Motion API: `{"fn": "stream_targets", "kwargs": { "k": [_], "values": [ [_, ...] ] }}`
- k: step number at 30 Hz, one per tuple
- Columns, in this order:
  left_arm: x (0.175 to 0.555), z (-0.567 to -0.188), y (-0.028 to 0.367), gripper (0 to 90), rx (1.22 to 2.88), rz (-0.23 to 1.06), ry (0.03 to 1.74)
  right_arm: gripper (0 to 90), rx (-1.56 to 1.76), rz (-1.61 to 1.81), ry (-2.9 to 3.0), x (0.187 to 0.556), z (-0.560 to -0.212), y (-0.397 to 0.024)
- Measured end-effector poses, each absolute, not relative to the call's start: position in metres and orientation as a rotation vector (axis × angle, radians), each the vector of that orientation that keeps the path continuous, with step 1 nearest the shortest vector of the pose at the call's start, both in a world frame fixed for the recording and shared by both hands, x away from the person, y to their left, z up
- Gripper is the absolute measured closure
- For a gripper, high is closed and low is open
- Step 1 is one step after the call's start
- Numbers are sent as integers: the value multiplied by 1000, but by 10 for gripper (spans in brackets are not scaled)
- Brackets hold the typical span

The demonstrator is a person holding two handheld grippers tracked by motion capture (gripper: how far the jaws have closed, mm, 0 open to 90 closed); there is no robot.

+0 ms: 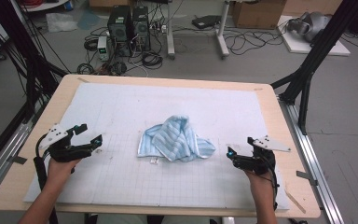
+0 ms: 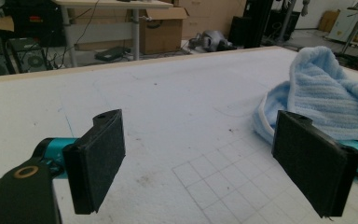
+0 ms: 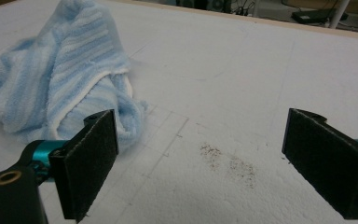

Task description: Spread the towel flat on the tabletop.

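A crumpled light-blue striped towel (image 1: 176, 139) lies in a heap at the middle of the white gridded mat (image 1: 121, 107). My left gripper (image 1: 87, 135) hovers over the mat's left side, well apart from the towel, jaws open and empty. In the left gripper view the towel (image 2: 324, 91) rises at the right behind the wide-spread gripper (image 2: 214, 163). My right gripper (image 1: 237, 150) sits just right of the towel, open with nothing between its fingers. In the right gripper view the towel (image 3: 60, 79) lies at the upper left, beyond the gripper (image 3: 209, 163).
The mat covers a wooden table (image 1: 279, 116). A small white tag (image 1: 154, 161) lies in front of the towel. Brown specks stain the mat (image 3: 228, 161) between the right jaws. Beyond the table are computer towers (image 1: 129, 25), cables and cardboard boxes (image 1: 256, 13).
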State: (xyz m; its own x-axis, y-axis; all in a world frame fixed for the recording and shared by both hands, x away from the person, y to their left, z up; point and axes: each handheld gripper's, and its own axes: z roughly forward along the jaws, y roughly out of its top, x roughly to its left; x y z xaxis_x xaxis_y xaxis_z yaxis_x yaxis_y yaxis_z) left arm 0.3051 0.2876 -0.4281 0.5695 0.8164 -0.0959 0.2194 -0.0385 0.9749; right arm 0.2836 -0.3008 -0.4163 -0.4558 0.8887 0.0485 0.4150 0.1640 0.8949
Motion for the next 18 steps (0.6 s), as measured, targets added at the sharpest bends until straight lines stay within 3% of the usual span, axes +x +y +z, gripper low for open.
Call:
{"fn": "stream_targets", "kwargs": {
  "k": [18],
  "values": [
    [307, -429, 286, 178, 1583, 614, 891, 97, 1211, 1278, 1974, 282, -417, -299]
  ]
}}
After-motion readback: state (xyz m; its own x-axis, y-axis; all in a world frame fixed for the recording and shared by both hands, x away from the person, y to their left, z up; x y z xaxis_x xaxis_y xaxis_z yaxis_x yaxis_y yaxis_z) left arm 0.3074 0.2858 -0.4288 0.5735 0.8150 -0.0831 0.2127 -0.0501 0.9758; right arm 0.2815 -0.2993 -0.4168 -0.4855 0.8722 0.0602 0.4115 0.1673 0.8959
